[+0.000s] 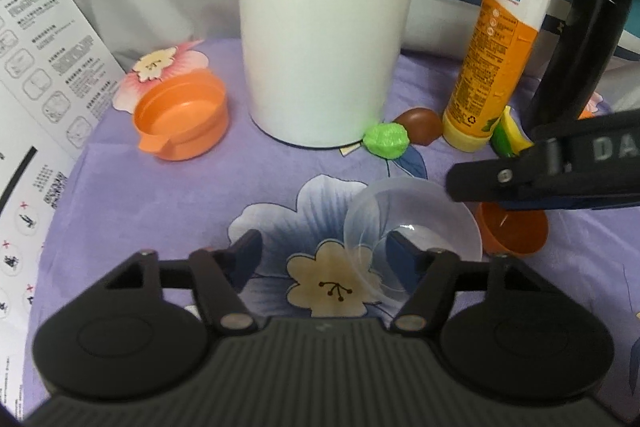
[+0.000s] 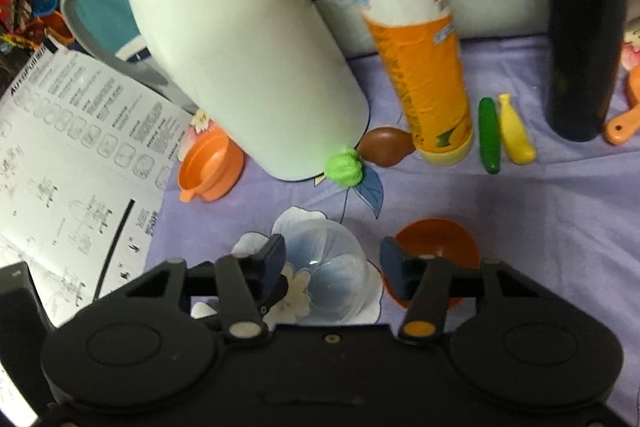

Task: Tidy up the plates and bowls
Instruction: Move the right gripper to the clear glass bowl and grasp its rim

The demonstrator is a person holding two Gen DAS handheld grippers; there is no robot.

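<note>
A clear plastic bowl [image 1: 416, 215] lies on the purple flowered cloth [image 1: 160, 195], partly in front of my open left gripper [image 1: 324, 251]; its right finger shows through the bowl. A small orange bowl [image 1: 514, 231] sits to its right, under the right gripper's finger [image 1: 540, 175]. In the right wrist view my right gripper [image 2: 332, 267] is open, with the clear bowl [image 2: 324, 267] between the fingers and the orange bowl [image 2: 438, 247] behind the right finger. An orange cup with a spout [image 1: 182, 115] sits at the left.
A white jug [image 1: 324, 27], an orange detergent bottle [image 1: 500, 47] and a black bottle [image 1: 576, 47] stand at the back. A green toy [image 1: 386, 141], a brown toy [image 1: 420, 125], a toy cucumber [image 2: 490, 135] and a toy banana [image 2: 516, 131] lie near them. A printed sheet [image 1: 36, 67] lies at left.
</note>
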